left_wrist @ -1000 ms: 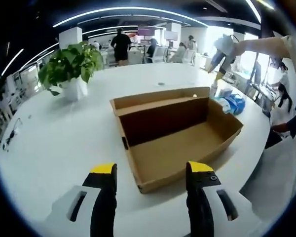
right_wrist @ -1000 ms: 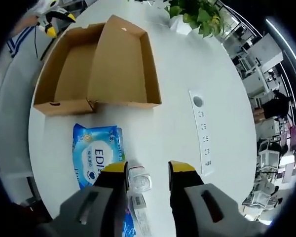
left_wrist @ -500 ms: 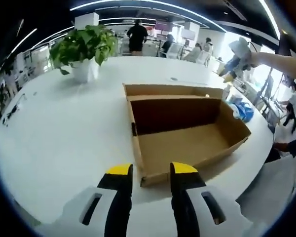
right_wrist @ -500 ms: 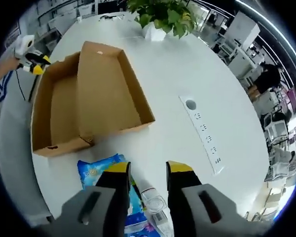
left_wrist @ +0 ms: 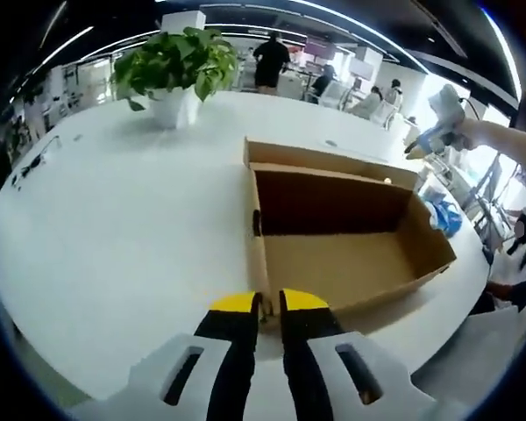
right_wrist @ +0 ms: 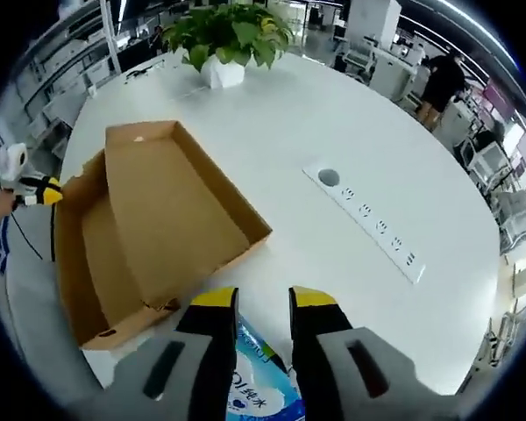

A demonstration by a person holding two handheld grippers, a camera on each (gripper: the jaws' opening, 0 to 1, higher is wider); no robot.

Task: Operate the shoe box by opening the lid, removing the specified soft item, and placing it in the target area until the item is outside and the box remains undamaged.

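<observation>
With my left gripper [left_wrist: 267,303] nearly closed and my right gripper [right_wrist: 263,298] parted over the soft wipes pack [right_wrist: 256,386], I judge it light, squashy, best pinched mid-body beside the open shoe box [right_wrist: 149,219].

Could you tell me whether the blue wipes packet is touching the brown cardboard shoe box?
Apart: in the right gripper view, white table shows between the blue wipes packet and the brown cardboard shoe box.
</observation>
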